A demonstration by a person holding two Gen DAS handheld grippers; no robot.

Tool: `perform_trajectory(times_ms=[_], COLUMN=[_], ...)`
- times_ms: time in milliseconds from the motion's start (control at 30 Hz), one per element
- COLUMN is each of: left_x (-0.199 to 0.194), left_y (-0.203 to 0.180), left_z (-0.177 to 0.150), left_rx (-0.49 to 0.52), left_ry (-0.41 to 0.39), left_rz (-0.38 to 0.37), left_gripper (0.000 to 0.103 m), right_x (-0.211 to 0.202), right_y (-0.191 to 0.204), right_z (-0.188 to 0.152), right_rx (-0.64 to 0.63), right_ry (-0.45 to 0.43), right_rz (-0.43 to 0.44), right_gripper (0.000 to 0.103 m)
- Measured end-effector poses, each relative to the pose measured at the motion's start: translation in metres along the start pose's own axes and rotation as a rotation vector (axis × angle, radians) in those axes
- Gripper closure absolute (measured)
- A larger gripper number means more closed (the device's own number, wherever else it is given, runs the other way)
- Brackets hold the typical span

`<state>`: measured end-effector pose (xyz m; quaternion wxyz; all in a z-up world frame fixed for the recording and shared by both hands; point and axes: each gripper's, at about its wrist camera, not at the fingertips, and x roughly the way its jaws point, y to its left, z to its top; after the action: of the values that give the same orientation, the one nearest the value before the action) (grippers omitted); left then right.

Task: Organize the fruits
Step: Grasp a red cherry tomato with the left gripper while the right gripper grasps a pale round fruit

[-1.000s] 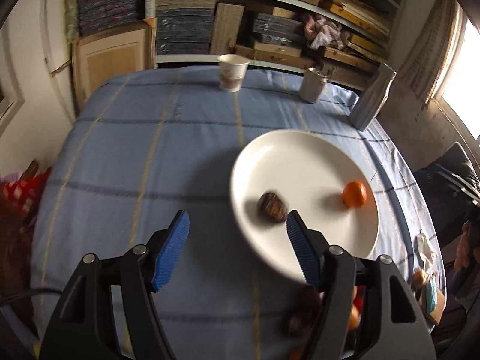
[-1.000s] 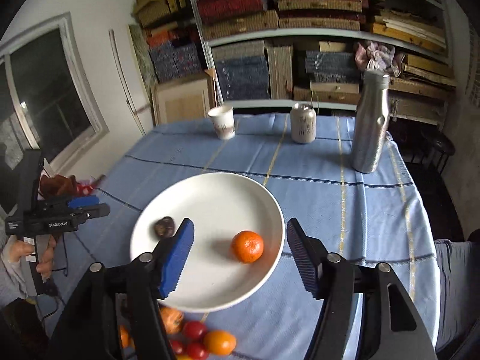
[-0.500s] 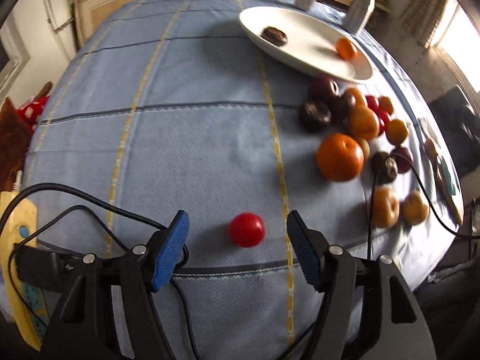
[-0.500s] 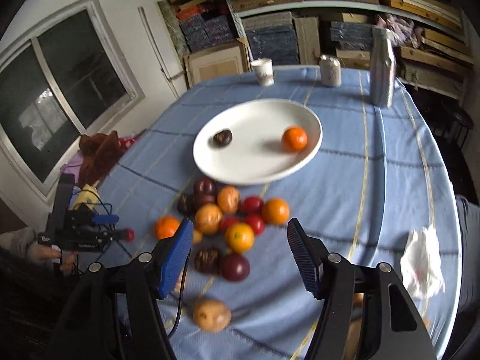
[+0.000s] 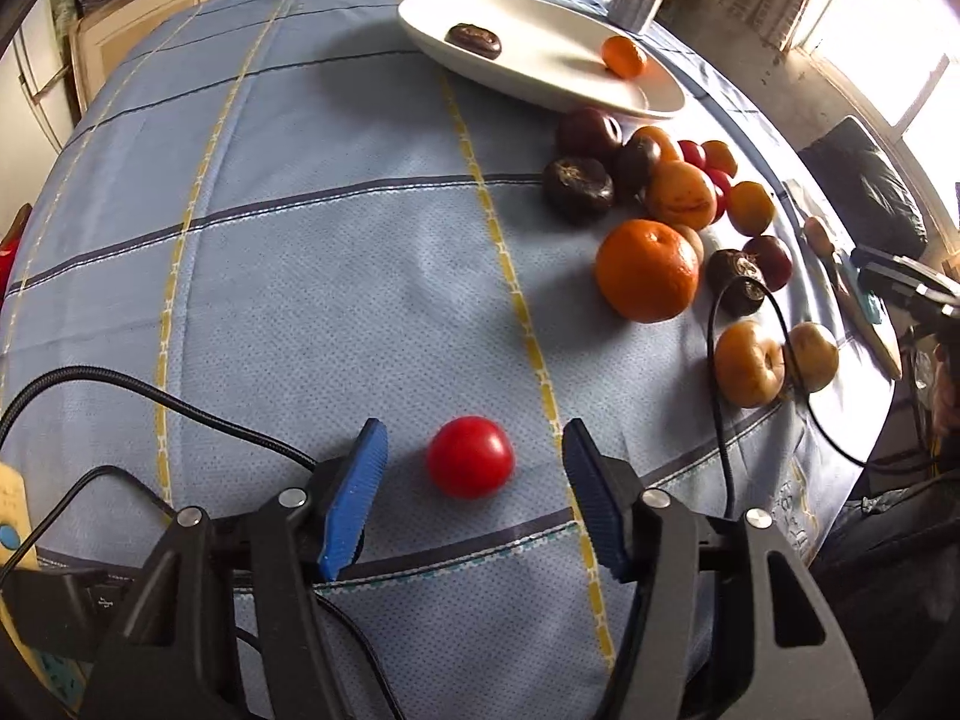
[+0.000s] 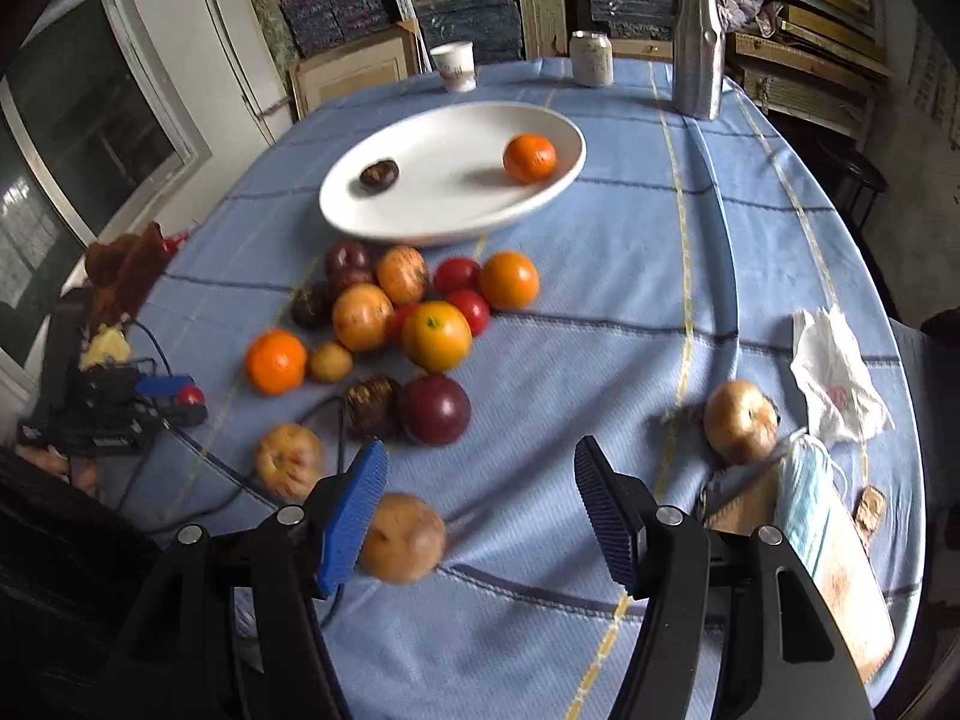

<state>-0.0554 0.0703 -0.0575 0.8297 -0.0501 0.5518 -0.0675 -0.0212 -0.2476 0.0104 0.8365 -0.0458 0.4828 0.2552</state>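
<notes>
My left gripper (image 5: 474,450) is open, its jaws either side of a small red tomato (image 5: 470,457) near the table's front edge, not touching it. It also shows in the right wrist view (image 6: 191,397). A white plate (image 5: 558,12) holds a dark fruit (image 5: 474,39) and a small orange (image 5: 624,57). A pile of several fruits lies below the plate, with a big orange (image 5: 648,270) nearest. My right gripper (image 6: 477,480) is open and empty, low over the table, with a brown potato-like fruit (image 6: 403,537) by its left finger. The plate (image 6: 420,210) lies further off.
A paper cup (image 6: 454,65), a can (image 6: 591,58) and a metal bottle (image 6: 698,54) stand at the far edge. A white bag (image 6: 831,372), a cutting board (image 6: 840,576) and a brown fruit (image 6: 741,421) lie right. Black cables (image 5: 720,324) cross the cloth.
Both grippers pulled back from the plate toward the near side of the table. The left one has settled around the red tomato; the right one has dropped lower over the front fruits.
</notes>
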Motion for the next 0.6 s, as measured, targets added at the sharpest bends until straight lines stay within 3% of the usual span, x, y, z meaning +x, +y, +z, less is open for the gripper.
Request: perform_trajectory(times_ms=[200,267,433,600], left_x=[0.000,-0.002,-0.003,-0.005], left_y=[0.000,0.001,-0.001,-0.007], left_z=[-0.001,-0.003,-0.007,-0.010], left_rx=[0.001,-0.005,-0.002,0.025], left_ry=[-0.010,-0.015,-0.020,-0.025], left_rz=[0.000,-0.001,0.003,0.039], left_gripper=[0.045,0.058,0.075,0.077], right_x=[0.000,-0.001,-0.002,0.006], right_y=[0.000,0.001,0.002,0.004], right_z=[-0.006,-0.007,-0.007,-0.010], right_rx=[0.001,-0.005,-0.018,-0.042], right_ry=[0.017,0.018,0.016,0.046], right_rz=[0.000,0.001,0.008,0.025], right_gripper=[0.037,0.037,0.037,0.037])
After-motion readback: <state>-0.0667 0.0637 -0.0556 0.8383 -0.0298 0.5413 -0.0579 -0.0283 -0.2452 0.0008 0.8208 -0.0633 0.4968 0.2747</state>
